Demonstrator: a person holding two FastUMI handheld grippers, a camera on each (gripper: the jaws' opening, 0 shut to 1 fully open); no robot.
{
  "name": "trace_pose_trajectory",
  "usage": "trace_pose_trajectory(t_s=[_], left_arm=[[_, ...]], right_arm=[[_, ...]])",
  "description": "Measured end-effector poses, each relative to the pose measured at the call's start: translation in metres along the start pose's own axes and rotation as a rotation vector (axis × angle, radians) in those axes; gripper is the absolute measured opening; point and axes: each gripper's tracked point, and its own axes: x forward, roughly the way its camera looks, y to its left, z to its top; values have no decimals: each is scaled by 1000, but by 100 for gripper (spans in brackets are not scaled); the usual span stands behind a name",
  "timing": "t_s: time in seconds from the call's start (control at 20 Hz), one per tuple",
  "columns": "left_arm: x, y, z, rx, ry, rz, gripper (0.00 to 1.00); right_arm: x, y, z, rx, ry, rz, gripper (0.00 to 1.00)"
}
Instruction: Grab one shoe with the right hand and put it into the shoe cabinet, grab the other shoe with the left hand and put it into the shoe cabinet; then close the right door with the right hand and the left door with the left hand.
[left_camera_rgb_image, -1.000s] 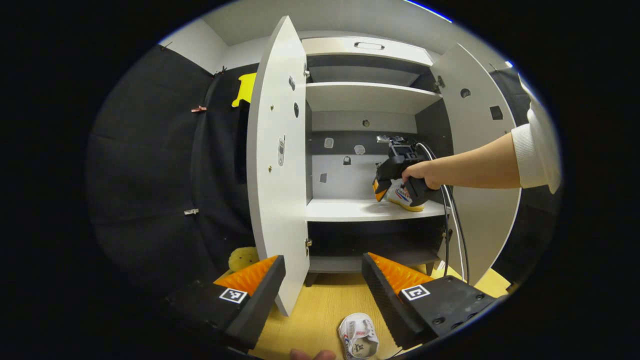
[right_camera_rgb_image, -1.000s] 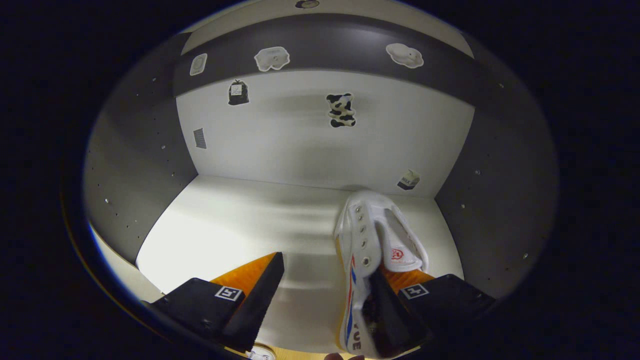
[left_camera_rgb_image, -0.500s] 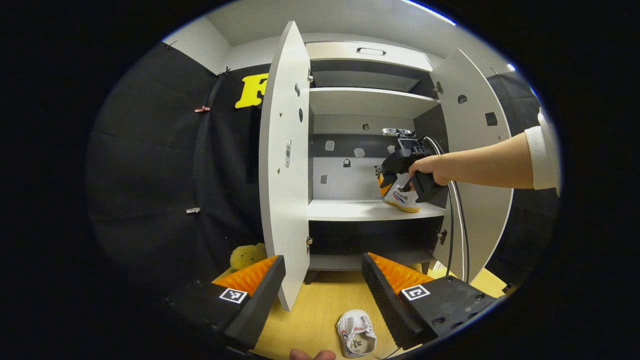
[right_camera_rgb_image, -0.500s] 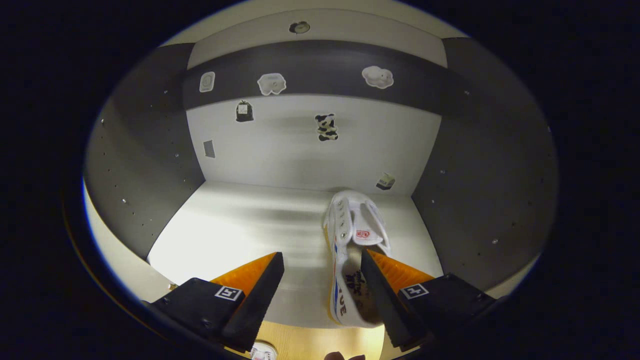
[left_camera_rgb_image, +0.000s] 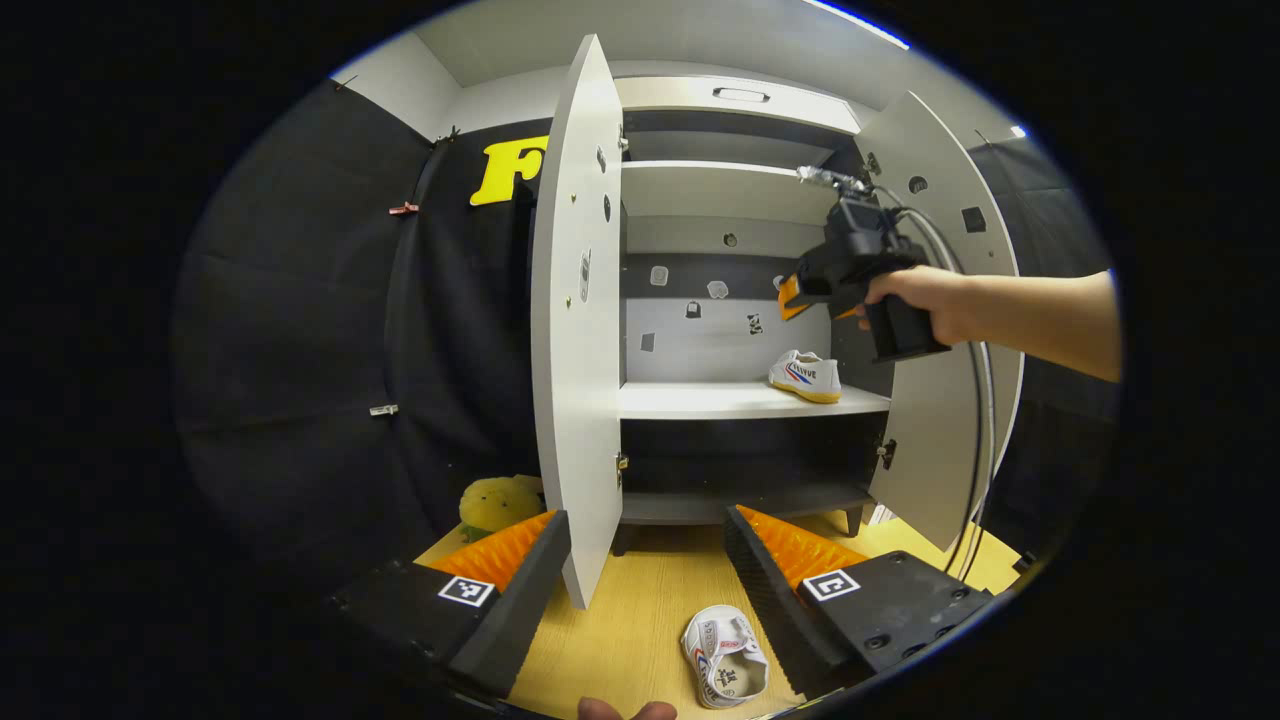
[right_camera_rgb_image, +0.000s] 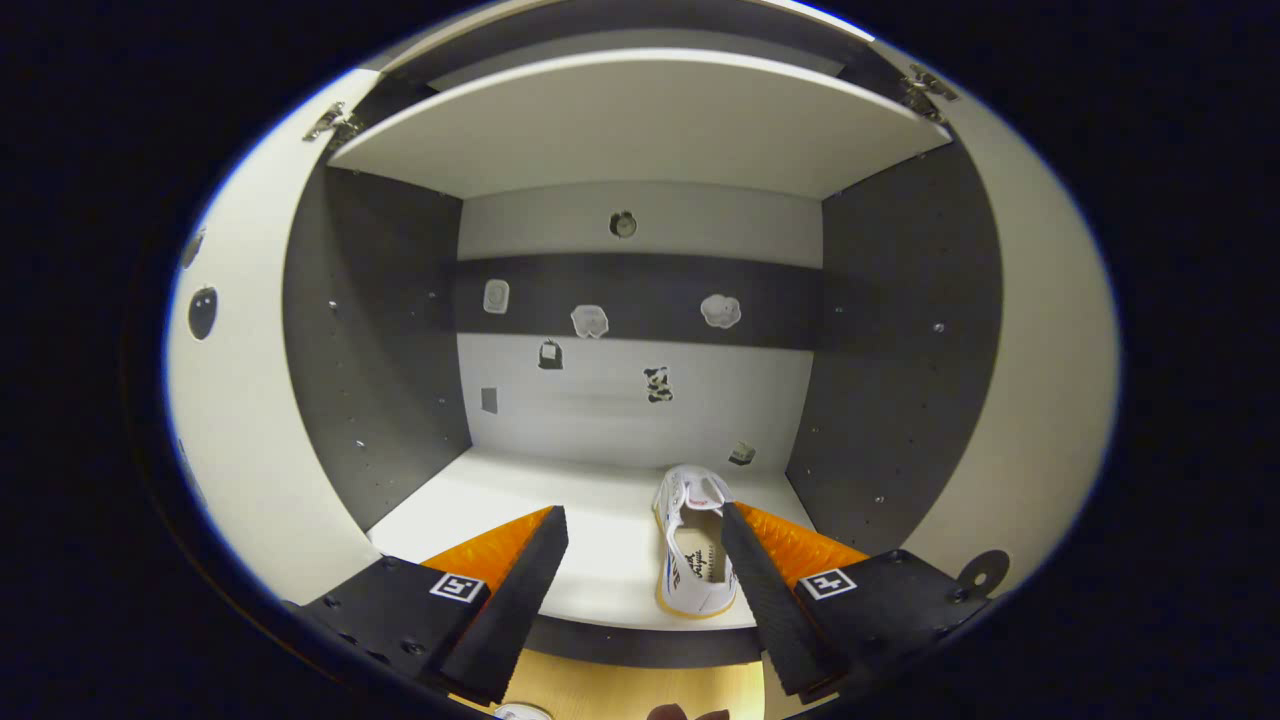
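One white shoe (left_camera_rgb_image: 806, 375) (right_camera_rgb_image: 693, 541) rests on the right side of the cabinet's middle shelf (left_camera_rgb_image: 700, 402), heel toward the front edge. My right gripper (right_camera_rgb_image: 645, 570) is open in front of that shelf, nothing between its fingers; in the left gripper view the right gripper (left_camera_rgb_image: 800, 292) is held by a hand up and right of the shoe. The second white shoe (left_camera_rgb_image: 727, 655) lies on the wooden floor (left_camera_rgb_image: 640, 620), just ahead of my open left gripper (left_camera_rgb_image: 648, 585). Both cabinet doors, left door (left_camera_rgb_image: 580, 330) and right door (left_camera_rgb_image: 945, 330), are swung open.
A yellow plush toy (left_camera_rgb_image: 492, 504) sits on the floor left of the cabinet. The upper shelf (right_camera_rgb_image: 640, 120) overhangs the compartment. Cables (left_camera_rgb_image: 975, 440) hang from the right gripper down along the right door. Small stickers dot the cabinet's back wall (right_camera_rgb_image: 640, 390).
The right gripper has let go of the shoe, leaving it on the shelf, and has pulled back and upward out of the cabinet. The left gripper has stayed roughly in place.
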Motion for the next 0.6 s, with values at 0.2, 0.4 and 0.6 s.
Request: trace_pose_trajectory(t_s=[0.2, 0.4, 0.6], left_arm=[[-1, -9, -32, -11, 16, -36, 98], [-5, -23, -85, 1, 84, -84, 98], [-9, -37, -147, 29, 173, -131, 98]], right_arm=[[-68, 10, 8, -14, -123, 18, 98], [-125, 28, -4, -54, -198, 49, 98], [-170, 35, -29, -43, -208, 64, 98]])
